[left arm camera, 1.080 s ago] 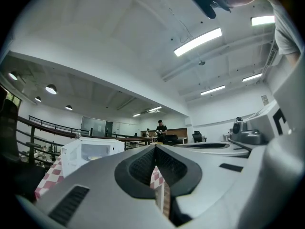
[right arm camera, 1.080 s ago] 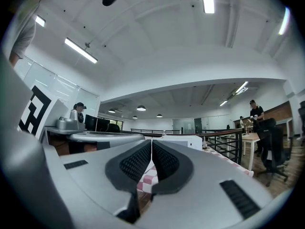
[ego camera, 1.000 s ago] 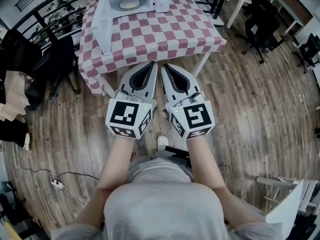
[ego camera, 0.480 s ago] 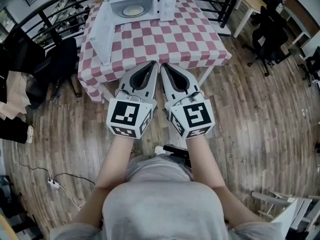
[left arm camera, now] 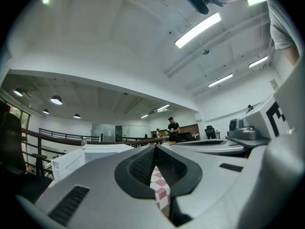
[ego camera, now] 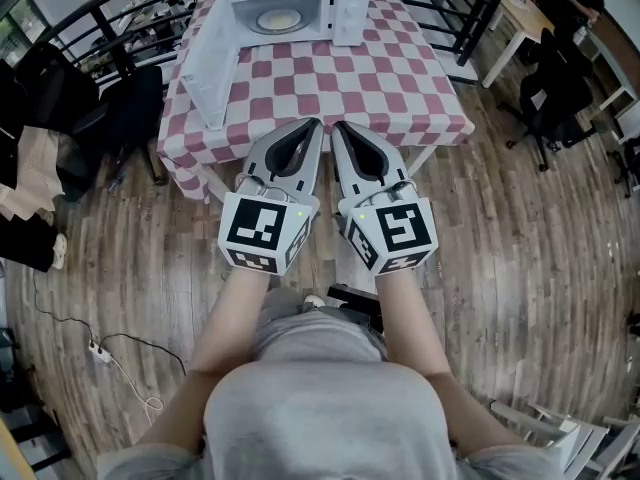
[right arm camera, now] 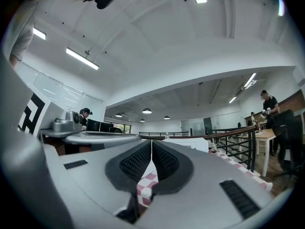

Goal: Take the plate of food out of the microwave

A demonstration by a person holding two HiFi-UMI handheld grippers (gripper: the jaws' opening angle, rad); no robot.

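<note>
On the table with the red-and-white checked cloth [ego camera: 380, 83] stands a white microwave [ego camera: 345, 13], its door [ego camera: 210, 73] swung open to the left. A plate of food [ego camera: 277, 18] sits inside the cavity. My left gripper [ego camera: 315, 124] and right gripper [ego camera: 338, 127] are held side by side, level, with their tips over the table's near edge and well short of the microwave. Both are shut with nothing in them. In the left gripper view the closed left gripper [left arm camera: 155, 149] points past the microwave [left arm camera: 90, 156]. The right gripper [right arm camera: 151, 142] shows its jaws together too.
A dark chair with clothes [ego camera: 90, 118] stands left of the table, and a black railing [ego camera: 470, 18] runs behind it. Office chairs and desks [ego camera: 560, 88] are at the right. A power strip and cable [ego camera: 95, 348] lie on the wooden floor.
Both grippers have moved forward together, from in front of the table to over its near edge. The table and microwave sit lower and nearer in the head view. The jaws stay shut.
</note>
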